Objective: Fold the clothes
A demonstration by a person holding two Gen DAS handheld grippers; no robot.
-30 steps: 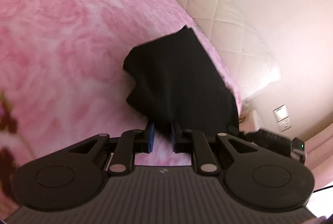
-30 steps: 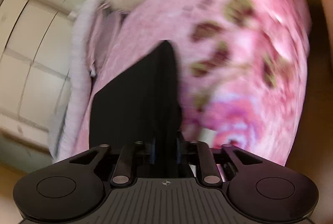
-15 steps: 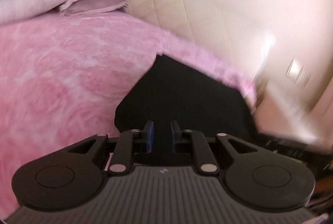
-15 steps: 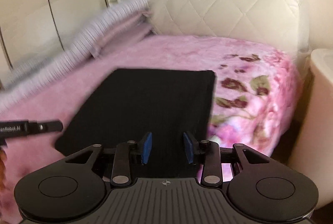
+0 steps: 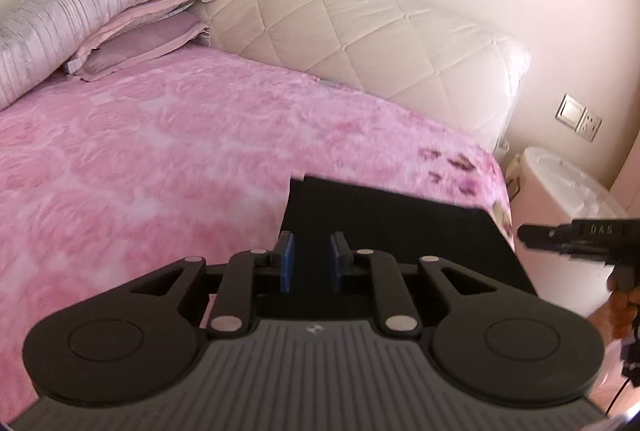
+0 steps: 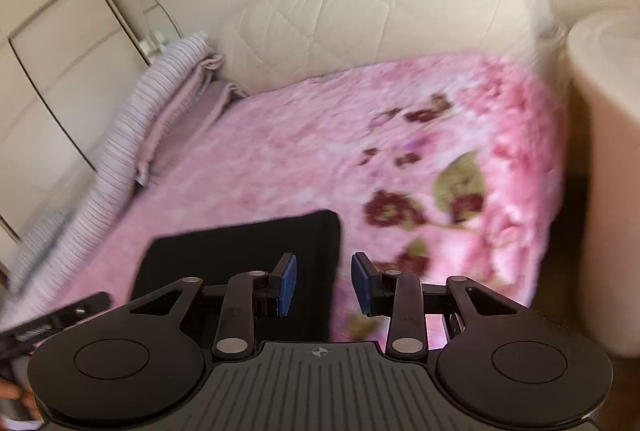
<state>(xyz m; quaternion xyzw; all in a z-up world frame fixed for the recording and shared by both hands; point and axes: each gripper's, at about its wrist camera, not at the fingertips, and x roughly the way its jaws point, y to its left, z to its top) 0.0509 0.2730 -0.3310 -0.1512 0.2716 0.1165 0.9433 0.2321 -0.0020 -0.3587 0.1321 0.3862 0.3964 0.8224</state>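
Both claws lifted off black garment [image 5: 392, 231], left claw [image 5: 310, 261] opening

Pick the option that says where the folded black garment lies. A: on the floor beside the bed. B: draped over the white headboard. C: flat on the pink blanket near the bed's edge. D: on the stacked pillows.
C: the black garment lies flat on the pink blanket, close to the bed's near edge, well clear of the pillows and headboard.
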